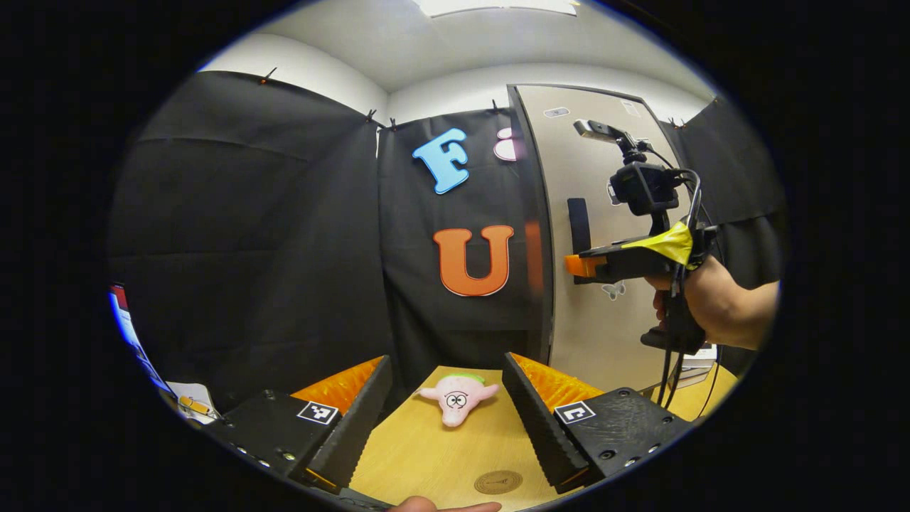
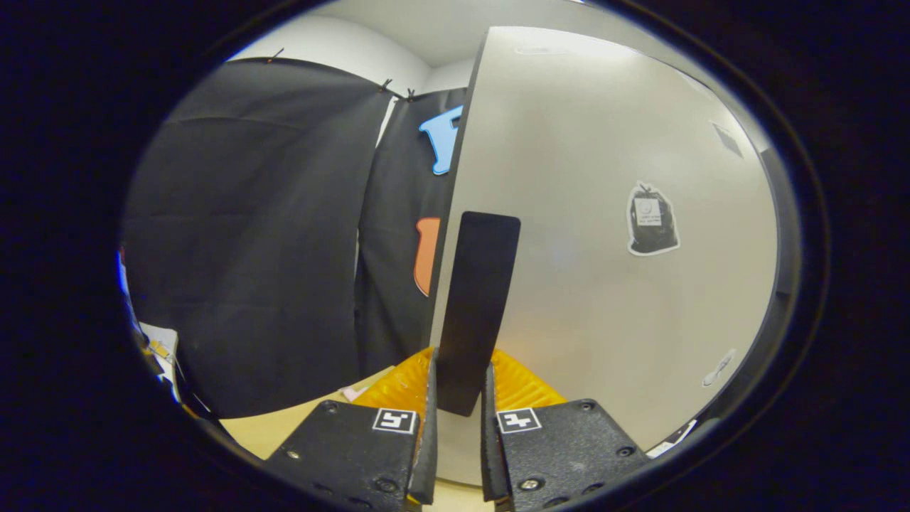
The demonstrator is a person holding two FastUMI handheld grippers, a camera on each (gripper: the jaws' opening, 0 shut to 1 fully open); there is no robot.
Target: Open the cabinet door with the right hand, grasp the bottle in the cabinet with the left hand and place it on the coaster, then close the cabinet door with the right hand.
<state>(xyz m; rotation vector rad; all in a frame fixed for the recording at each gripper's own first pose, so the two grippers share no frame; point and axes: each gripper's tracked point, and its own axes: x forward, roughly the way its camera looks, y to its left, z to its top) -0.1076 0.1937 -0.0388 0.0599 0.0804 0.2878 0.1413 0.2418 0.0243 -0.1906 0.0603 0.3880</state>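
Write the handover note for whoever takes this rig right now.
Right gripper: shut on the cabinet door's handle, fingers either side of it.
Left gripper: open, empty, held over the wooden table.
Cabinet door: a dark gap shows along its handle-side edge; how far open it is I cannot tell.
Coaster lies bare on the table, near a pink plush toy.
Left to do: swing the door open, fetch the bottle, set it on the coaster, close the door.

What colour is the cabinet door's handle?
Black, a flat vertical handle on the pale grey door; clearest in the right gripper view.
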